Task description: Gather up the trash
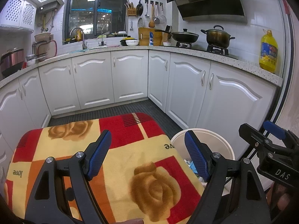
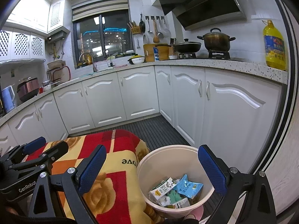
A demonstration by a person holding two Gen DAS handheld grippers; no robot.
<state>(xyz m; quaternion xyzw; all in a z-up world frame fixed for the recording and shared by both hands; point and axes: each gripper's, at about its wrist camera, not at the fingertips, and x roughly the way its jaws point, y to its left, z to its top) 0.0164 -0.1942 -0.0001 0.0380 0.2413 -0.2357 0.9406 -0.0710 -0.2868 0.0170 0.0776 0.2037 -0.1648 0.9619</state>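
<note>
Both tools hang side by side above a low surface covered with a rose-patterned blanket [image 1: 119, 160], with nothing between their blue pads. The left tool [image 1: 149, 156] stands spread wide over the blanket's near right part, and the right tool [image 2: 151, 171] is likewise spread, its right finger over a cream bucket [image 2: 149, 160] on the dark ribbed floor just right of the blanket. The trash [image 2: 175, 190] already lies in the bucket's bottom: a white carton, a light blue packet and other wrappers. White cabinets line the far side, and a yellow oil bottle [image 1: 268, 52] stands on the table at the right.
</note>
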